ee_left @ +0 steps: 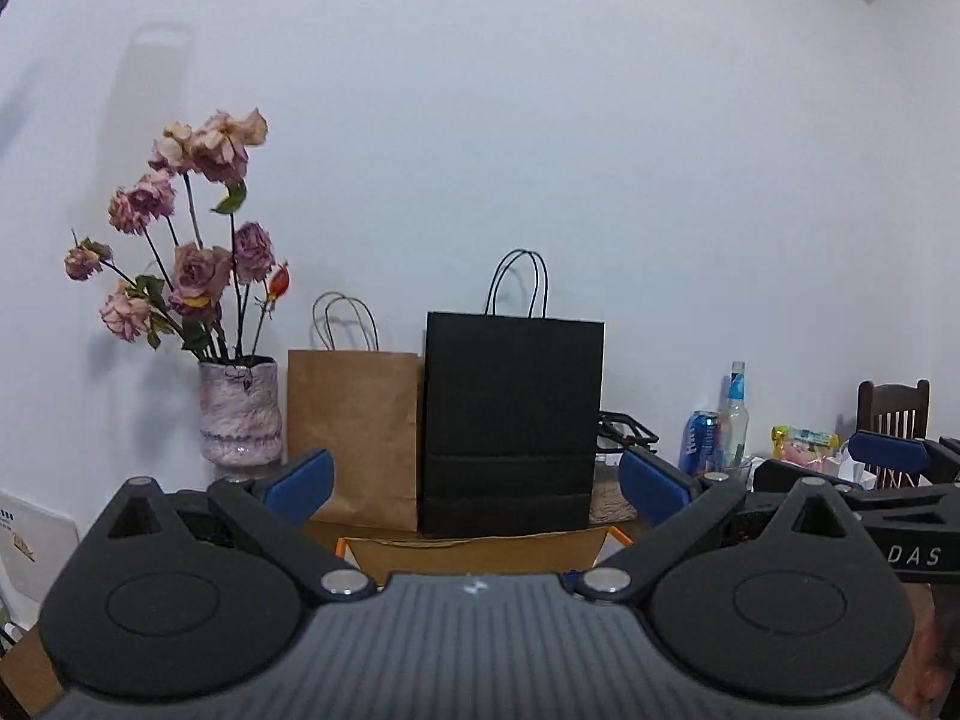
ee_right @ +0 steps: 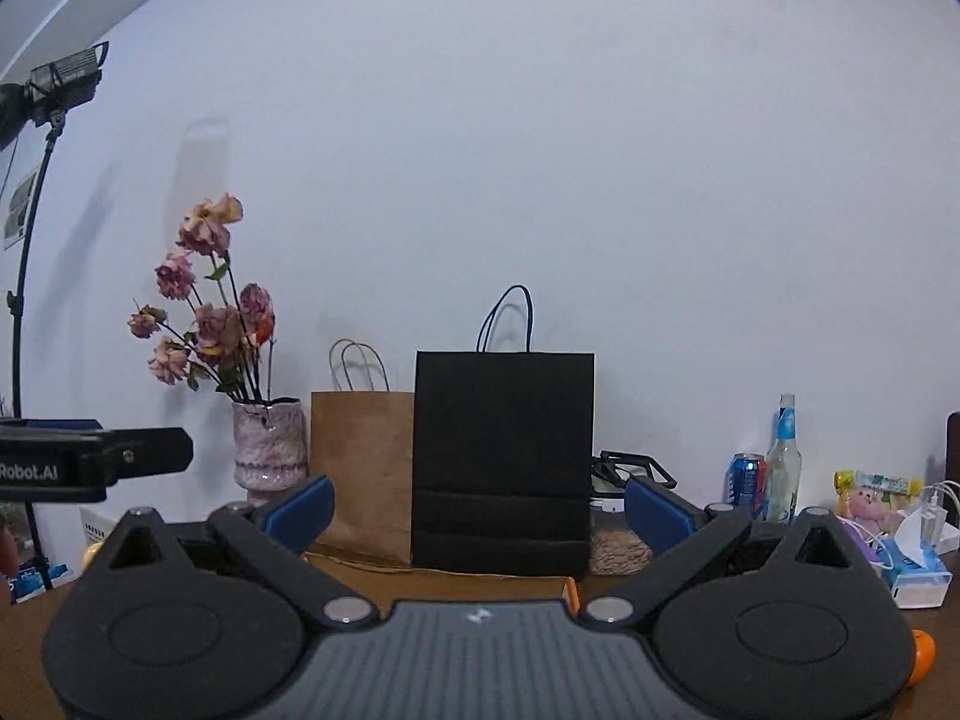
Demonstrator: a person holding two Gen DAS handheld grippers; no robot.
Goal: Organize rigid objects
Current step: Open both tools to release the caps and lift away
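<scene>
Left gripper (ee_left: 477, 489): jaws spread wide, nothing between the blue pads (ee_left: 300, 487) — it points level at the far wall.
Right gripper (ee_right: 480, 513): jaws at full spread, empty; blue pads (ee_right: 657, 515) frame the black bag.
Black paper bag (ee_left: 513, 420): upright against the far wall, centre of the table, handles up.
Brown paper bag (ee_left: 354, 432): just left of the black one, sides touching or nearly so, shorter.
Vase (ee_left: 240, 411): pinkish, left of the brown bag, holding dried roses (ee_left: 201, 267).
Cardboard box (ee_left: 474, 549): near edge, under the left gripper; only its open rim with orange corners shows, contents hidden.
Blue can (ee_right: 747, 480): far right, standing just beside a clear bottle (ee_right: 783, 468).
Black wire frame (ee_right: 630, 471): right of the black bag, atop a jar of grain.
Orange ball (ee_right: 921, 654): near right edge of the wooden table (ee_right: 480, 585).
Tissue box (ee_right: 918, 576): right side, cables nearby.
Light stand (ee_right: 36, 192): far left, beyond the table.
</scene>
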